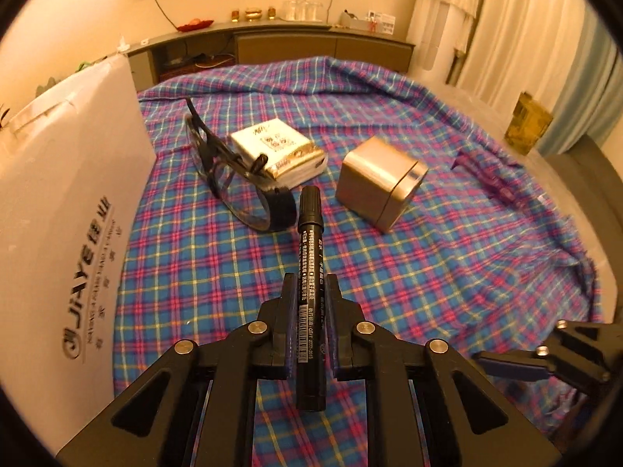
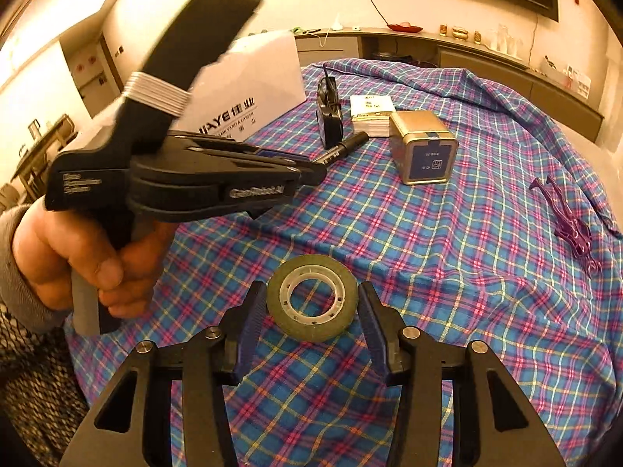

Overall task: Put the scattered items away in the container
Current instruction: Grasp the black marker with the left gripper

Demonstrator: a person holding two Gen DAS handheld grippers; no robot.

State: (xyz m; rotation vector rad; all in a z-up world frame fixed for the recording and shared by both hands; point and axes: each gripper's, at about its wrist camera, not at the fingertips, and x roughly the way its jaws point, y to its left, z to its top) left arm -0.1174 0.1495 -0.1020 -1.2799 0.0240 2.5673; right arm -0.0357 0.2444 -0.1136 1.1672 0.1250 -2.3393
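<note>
Marker clamped in left gripper — tape roll between spread right gripper fingers

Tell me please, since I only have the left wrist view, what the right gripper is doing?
Observer: The right gripper is open, its fingers flanking a green roll of tape lying flat on the plaid cloth.
Operator: Is it gripping the roll?
Observer: No, gaps show on both sides.
Operator: What does the gold tin's far face show?
Observer: The square gold tin carries a dark blue label on its lid.
</note>
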